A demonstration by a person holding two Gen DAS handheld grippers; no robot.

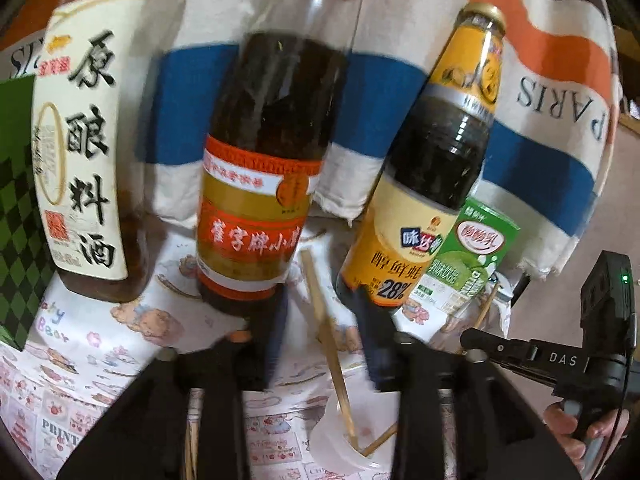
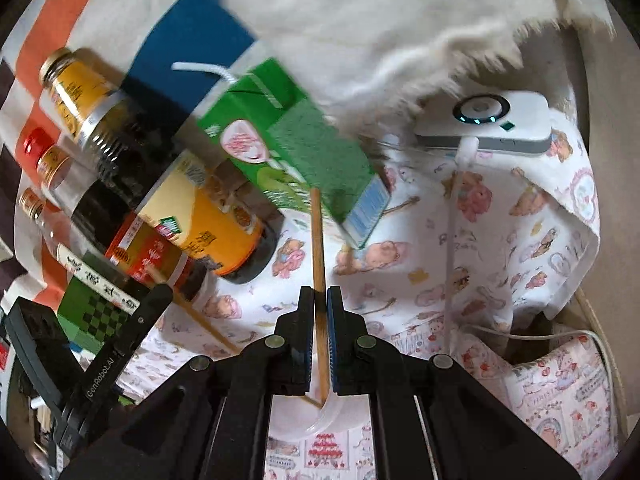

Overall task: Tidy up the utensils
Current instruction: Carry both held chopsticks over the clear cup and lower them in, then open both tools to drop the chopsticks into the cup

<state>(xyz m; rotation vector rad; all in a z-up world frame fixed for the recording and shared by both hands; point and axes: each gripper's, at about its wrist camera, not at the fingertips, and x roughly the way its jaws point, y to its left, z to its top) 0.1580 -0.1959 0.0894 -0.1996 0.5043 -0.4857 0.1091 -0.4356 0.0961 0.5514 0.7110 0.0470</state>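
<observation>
My right gripper [image 2: 320,300] is shut on a wooden chopstick [image 2: 318,248] that runs up between its pads; its lower end dips into a clear plastic cup [image 2: 316,420] below the fingers. A second chopstick [image 2: 200,316] leans from the cup toward the left. In the left wrist view my left gripper [image 1: 320,344] is open over the cup [image 1: 340,436], with one chopstick [image 1: 326,332] standing between its fingers without touching them. The right gripper's body [image 1: 560,360] shows at the right edge there.
Three sauce bottles [image 1: 260,184] stand in a row behind the cup, with a green drink carton [image 1: 472,264] at their right. A green checkered box [image 1: 16,208] is at the left. A striped cloth [image 1: 540,80] hangs behind. A white device [image 2: 492,120] lies on the printed tablecloth [image 2: 480,264].
</observation>
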